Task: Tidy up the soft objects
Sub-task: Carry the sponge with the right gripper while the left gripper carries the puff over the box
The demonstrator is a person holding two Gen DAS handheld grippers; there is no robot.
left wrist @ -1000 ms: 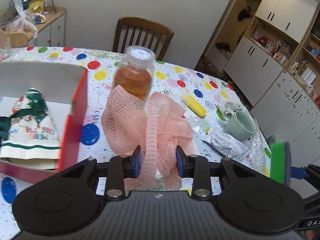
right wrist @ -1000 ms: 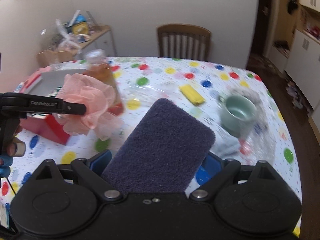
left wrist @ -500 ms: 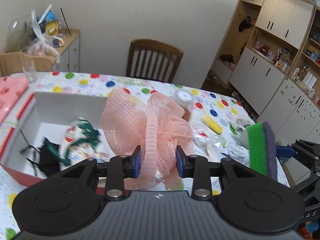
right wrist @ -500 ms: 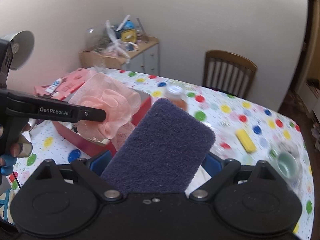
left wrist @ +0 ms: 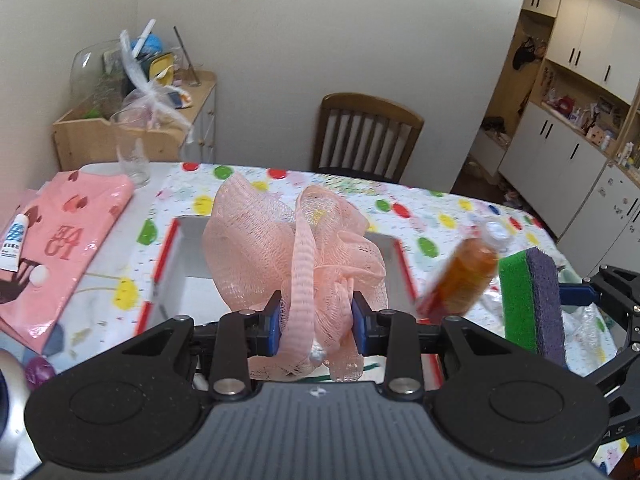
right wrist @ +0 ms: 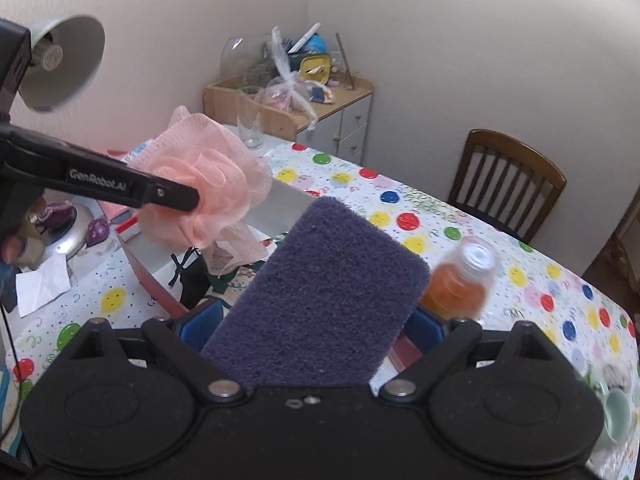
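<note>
My left gripper (left wrist: pixel 316 322) is shut on a pink mesh bath puff (left wrist: pixel 288 248) and holds it above the open red-edged box (left wrist: pixel 180 256). The puff also shows in the right wrist view (right wrist: pixel 208 196), over the box (right wrist: pixel 152 276), which holds folded cloths (right wrist: pixel 196 276). My right gripper (right wrist: pixel 316 332) is shut on a green and purple scouring sponge (right wrist: pixel 324 296), held in the air to the right of the box. The sponge also shows in the left wrist view (left wrist: pixel 532 300).
A bottle of orange liquid (left wrist: pixel 464 276) stands by the box's right side on the dotted tablecloth (right wrist: pixel 532 280). A pink bag (left wrist: pixel 60 240) with a white tube (left wrist: pixel 14 242) lies left. A glass (left wrist: pixel 134 160), a chair (left wrist: pixel 366 136), a mint cup (right wrist: pixel 616 414) and a cluttered cabinet (right wrist: pixel 304 96) are around.
Both grippers have swung left with their loads. The puff now hangs over the box, and the sponge has come close beside the box's right side.
</note>
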